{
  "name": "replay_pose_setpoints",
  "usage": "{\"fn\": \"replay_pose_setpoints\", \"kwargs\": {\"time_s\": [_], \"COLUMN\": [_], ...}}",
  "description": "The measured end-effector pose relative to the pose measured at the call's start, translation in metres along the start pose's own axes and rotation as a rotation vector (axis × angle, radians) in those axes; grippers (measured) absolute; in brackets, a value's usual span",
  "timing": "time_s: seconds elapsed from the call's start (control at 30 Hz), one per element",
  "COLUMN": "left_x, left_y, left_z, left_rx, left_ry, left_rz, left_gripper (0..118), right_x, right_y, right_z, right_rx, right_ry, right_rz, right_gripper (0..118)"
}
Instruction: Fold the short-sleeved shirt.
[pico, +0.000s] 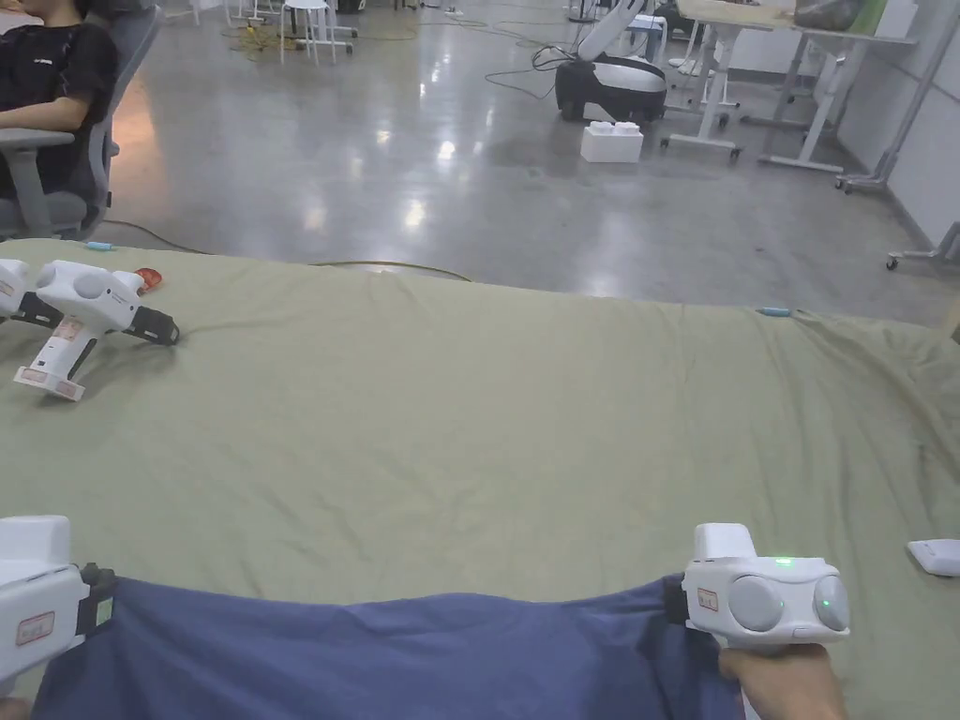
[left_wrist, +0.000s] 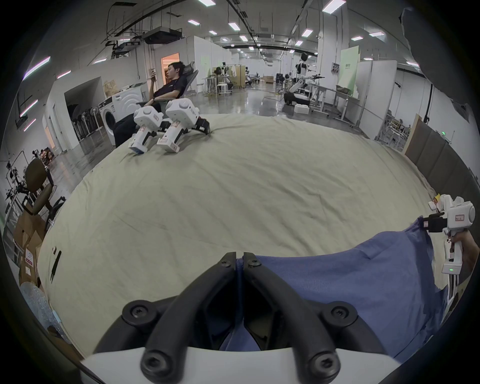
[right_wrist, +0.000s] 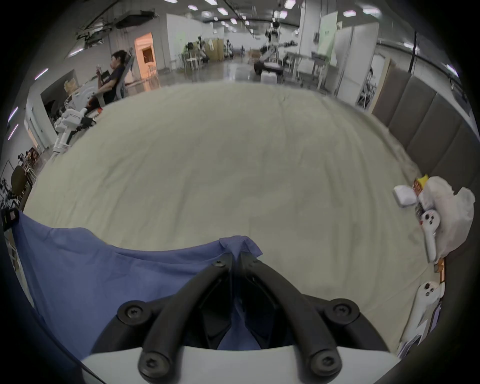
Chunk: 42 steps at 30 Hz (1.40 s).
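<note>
The plain blue short-sleeved shirt of thin cloth (pico: 394, 652) hangs stretched between the two grippers at the near edge of the olive-green cloth-covered table (pico: 525, 422), its upper hem sagging a little in the middle and its lower part falling out of sight below the head view. The left gripper (left_wrist: 239, 256), white-bodied with black jaws, has both jaws pressed together on one corner of the hem, the blue fabric bunched between them and trailing back under the jaws. The right gripper (right_wrist: 235, 257), of the same make, pinches the opposite corner, with a small tuft of cloth sticking out past its closed jaw tips; a green light glows on its body in the head view, and the person's hand (pico: 783, 680) grips its handle from below. The sheet on the table is creased but lies flat beyond the shirt. Well apart, at the far left of the table, two spare white grippers (left_wrist: 166, 127) stand side by side. At the right edge lie a small white flat box (right_wrist: 405, 196), a crumpled white plastic bag (right_wrist: 446, 205) and two white handheld controllers (right_wrist: 430, 235). Past the table, a person reclines in a grey office chair (pico: 103, 103) on the glossy grey floor.
</note>
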<state>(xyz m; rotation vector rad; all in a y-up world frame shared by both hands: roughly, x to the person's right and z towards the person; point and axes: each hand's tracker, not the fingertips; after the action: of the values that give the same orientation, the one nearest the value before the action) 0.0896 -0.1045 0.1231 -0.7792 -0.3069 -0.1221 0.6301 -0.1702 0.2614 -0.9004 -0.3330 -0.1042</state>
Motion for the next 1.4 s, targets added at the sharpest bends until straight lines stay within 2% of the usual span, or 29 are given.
{"fn": "replay_pose_setpoints", "kwargs": {"time_s": [0.37, 0.77, 1.07, 1.4], "left_x": [0.003, 0.027, 0.039, 0.042], "left_y": [0.041, 0.163, 0.269, 0.368], "left_z": [0.073, 0.154, 0.175, 0.179], "left_rx": [0.194, 0.413, 0.507, 0.588], "left_ry": [-0.054, -0.064, -0.060, -0.046], "left_rz": [-0.008, -0.101, -0.082, -0.031], "left_gripper": [0, 0, 0, 0], "right_x": [0.011, 0.037, 0.045, 0.050], "right_y": [0.024, 0.098, 0.186, 0.282], "right_z": [0.155, 0.302, 0.346, 0.364], "right_rx": [0.366, 0.662, 0.760, 0.833], "right_ry": [-0.068, -0.168, -0.227, -0.287], "right_rz": [-0.019, -0.008, -0.020, 0.020], "right_gripper": [3, 3, 3, 3]}}
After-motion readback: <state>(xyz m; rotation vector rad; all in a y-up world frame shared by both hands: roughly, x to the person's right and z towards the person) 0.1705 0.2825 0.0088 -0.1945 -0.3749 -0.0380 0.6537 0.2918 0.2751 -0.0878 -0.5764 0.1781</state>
